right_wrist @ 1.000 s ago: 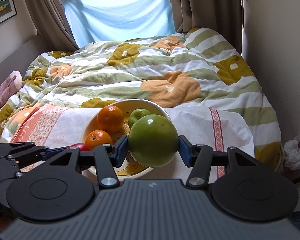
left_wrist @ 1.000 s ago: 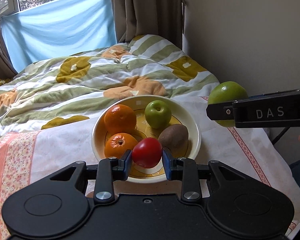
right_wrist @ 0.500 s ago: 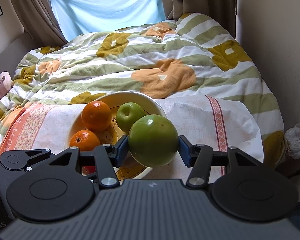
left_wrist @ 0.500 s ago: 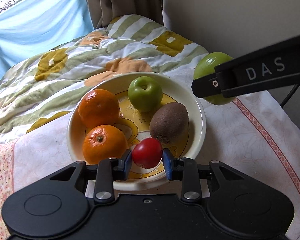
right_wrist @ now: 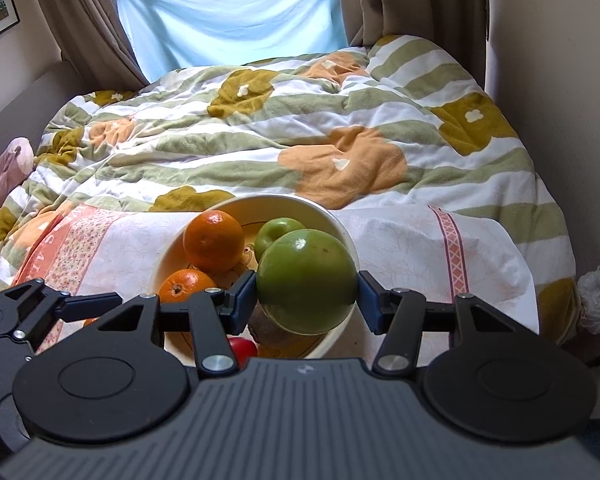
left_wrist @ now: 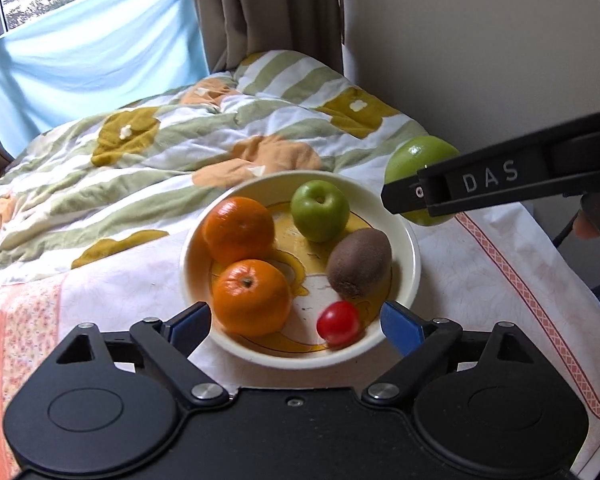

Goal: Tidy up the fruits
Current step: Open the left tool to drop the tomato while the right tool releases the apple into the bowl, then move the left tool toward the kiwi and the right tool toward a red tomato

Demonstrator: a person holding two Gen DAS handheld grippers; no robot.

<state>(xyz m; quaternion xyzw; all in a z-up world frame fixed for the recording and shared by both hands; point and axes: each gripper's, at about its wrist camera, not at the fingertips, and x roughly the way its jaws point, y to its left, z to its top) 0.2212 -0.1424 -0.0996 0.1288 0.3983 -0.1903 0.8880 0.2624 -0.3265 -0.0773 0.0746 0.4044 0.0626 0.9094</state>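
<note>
Left tongs (left_wrist: 296, 326), just opened, flank the tomato (left_wrist: 338, 323).

Bowl (left_wrist: 414, 248) on the bed (left_wrist: 188, 152) holds oranges, apple, kiwi, tomato.

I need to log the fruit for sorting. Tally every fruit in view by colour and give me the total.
Orange: 2, an orange at the back and one in front, both in the bowl.
Green: 2, the small apple in the bowl and the large green fruit in the right gripper.
Brown: 1, the kiwi.
Red: 1, the small red fruit.
Total: 6
</note>
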